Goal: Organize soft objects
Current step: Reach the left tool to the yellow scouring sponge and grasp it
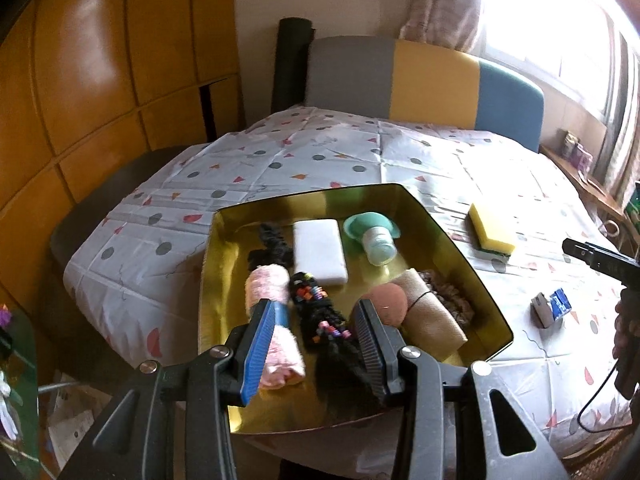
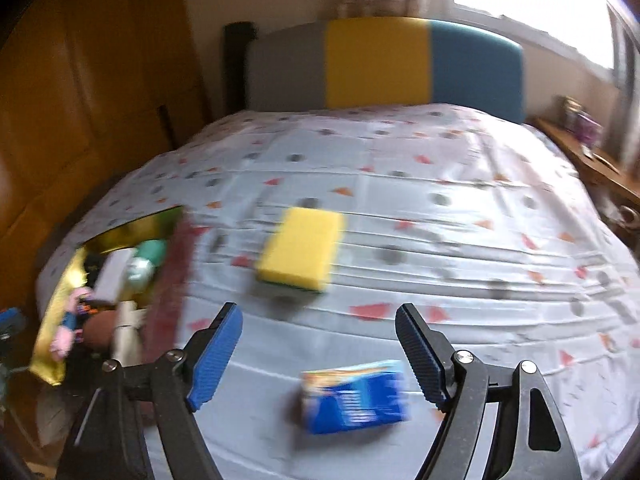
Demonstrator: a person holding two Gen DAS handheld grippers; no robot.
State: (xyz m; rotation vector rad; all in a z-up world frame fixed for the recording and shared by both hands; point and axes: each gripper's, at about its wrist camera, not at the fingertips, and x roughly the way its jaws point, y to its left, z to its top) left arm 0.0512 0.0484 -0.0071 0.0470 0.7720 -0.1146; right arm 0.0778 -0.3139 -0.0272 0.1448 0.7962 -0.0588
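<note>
A gold tray (image 1: 224,264) on the patterned tablecloth holds a white sponge (image 1: 319,250), a rolled pink towel (image 1: 276,320), a black beaded hair tie (image 1: 316,304), a round brownish puff (image 1: 386,300), a beige rolled cloth (image 1: 432,316) and a green-capped bottle (image 1: 374,240). My left gripper (image 1: 316,320) hovers open over the tray's near end, with the black hair tie lying below its gap. A yellow sponge (image 2: 300,250) lies on the cloth ahead of my open right gripper (image 2: 320,328). A blue packet (image 2: 356,396) lies under that gripper's gap, untouched.
The yellow sponge (image 1: 492,232) and the blue packet (image 1: 556,304) lie to the right of the tray. A chair back in grey, yellow and blue (image 1: 432,84) stands behind the table. Wooden cabinets (image 1: 100,80) are at the left, and a cluttered window ledge (image 1: 580,160) at the right.
</note>
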